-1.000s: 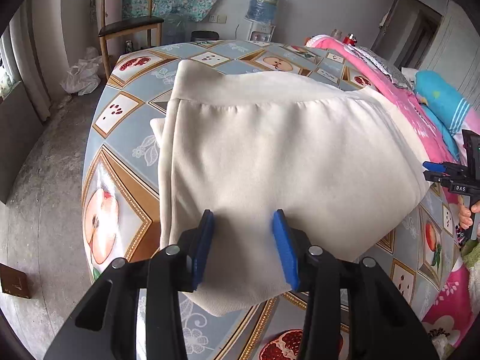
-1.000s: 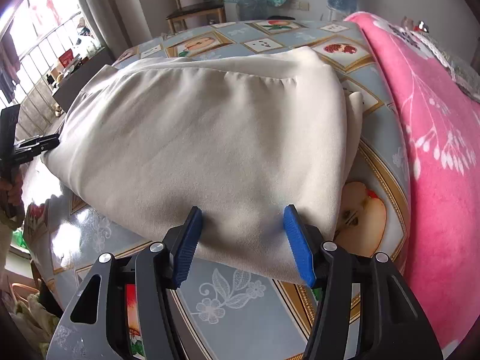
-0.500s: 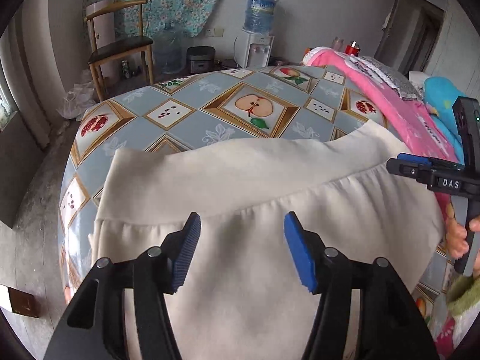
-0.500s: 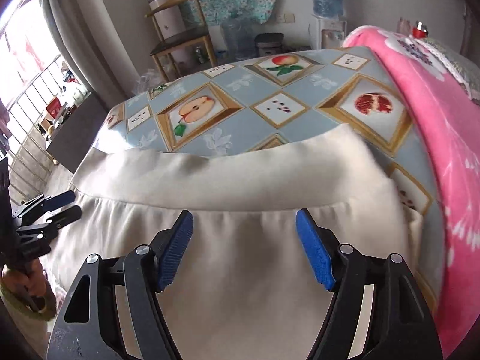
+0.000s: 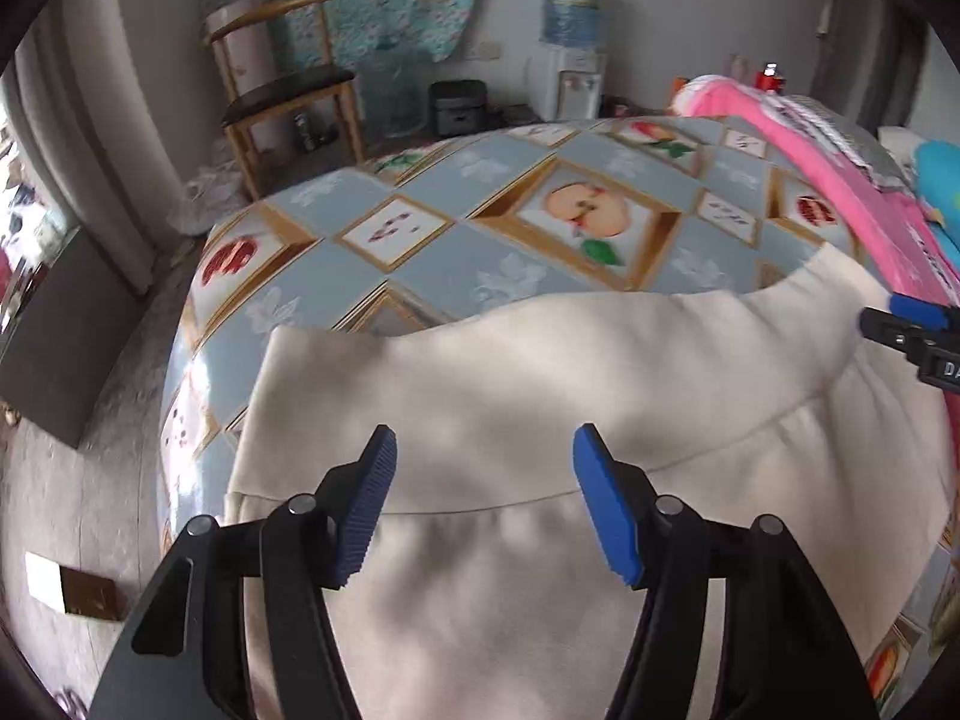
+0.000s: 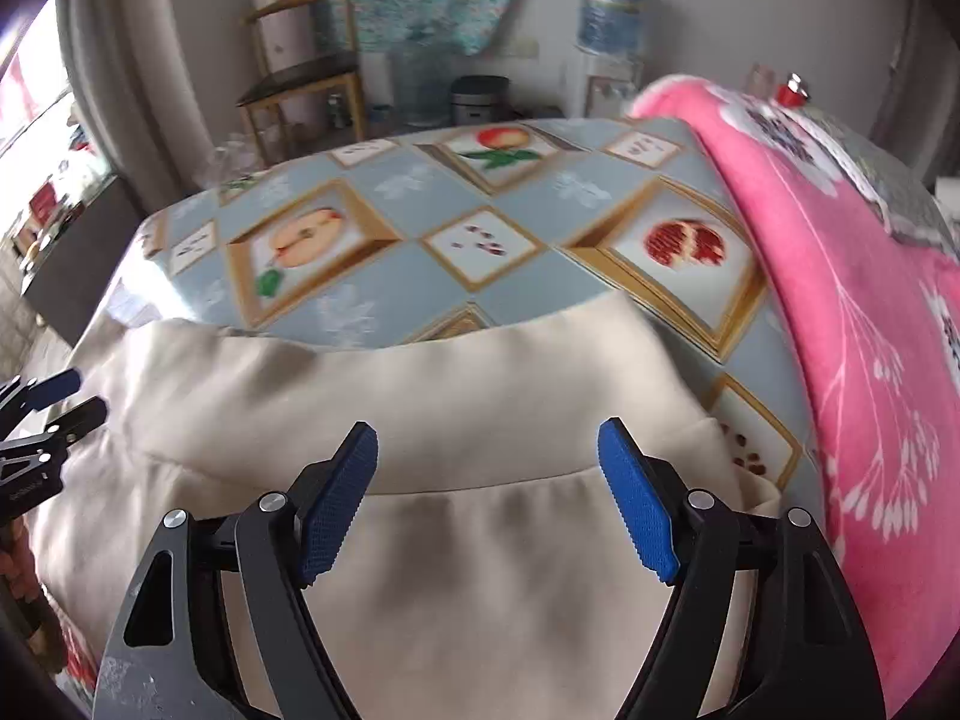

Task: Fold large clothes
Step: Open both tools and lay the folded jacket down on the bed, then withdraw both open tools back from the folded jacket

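A cream garment lies folded on the round table, its wide band edge toward the far side; it also shows in the right wrist view. My left gripper is open and empty, hovering over the band near the garment's left part. My right gripper is open and empty over the band near the garment's right part. Each gripper's tip shows in the other view, the right one at the right edge and the left one at the left edge.
The table wears a blue oilcloth with fruit pictures. A pink blanket lies along the table's right side. A wooden chair, a water dispenser and a dark box stand beyond the table.
Both grippers have moved from the garment's near edge forward over it to its far band edge, staying open. The far half of the table has come into view.
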`<state>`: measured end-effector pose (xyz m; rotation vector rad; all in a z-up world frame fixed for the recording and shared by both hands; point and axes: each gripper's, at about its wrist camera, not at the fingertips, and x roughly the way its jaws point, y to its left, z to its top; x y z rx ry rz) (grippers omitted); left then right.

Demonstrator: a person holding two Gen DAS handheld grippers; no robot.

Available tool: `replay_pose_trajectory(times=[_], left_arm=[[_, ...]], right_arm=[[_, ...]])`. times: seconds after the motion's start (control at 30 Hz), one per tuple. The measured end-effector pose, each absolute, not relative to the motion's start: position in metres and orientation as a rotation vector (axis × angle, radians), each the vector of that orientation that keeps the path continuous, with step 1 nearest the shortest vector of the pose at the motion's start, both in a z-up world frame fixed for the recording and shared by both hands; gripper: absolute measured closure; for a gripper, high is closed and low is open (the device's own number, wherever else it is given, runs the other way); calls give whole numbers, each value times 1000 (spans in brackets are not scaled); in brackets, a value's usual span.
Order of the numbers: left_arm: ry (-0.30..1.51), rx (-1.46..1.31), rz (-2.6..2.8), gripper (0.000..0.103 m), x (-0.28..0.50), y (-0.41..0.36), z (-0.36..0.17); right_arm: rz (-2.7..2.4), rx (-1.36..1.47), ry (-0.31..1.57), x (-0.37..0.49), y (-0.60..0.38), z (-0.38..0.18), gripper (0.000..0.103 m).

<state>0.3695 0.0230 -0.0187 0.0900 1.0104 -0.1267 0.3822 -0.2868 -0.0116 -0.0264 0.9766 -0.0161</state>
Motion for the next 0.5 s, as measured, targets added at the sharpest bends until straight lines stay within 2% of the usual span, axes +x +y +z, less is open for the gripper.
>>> replay_pose_trajectory(times=[0.03,0.1,0.2,0.37,0.5], left_arm=[[1057,81,-105,43,376,30,-30],[1037,49,-132,42,375,38,-32],[1010,28,-138,42,360,48,-17],[956,63,-162,42,303,68,6],[992,112,-154,42,267,76,-16]], right_arm=[[-56,-24,1018,390,-296,-24,31],[-31,34,1047,393,-311,-39,31],[-22,59,1023,377,-318,-24,31],[12,142,963,309,-333,2,30],[31,126,1018,261,-323,-23,30]])
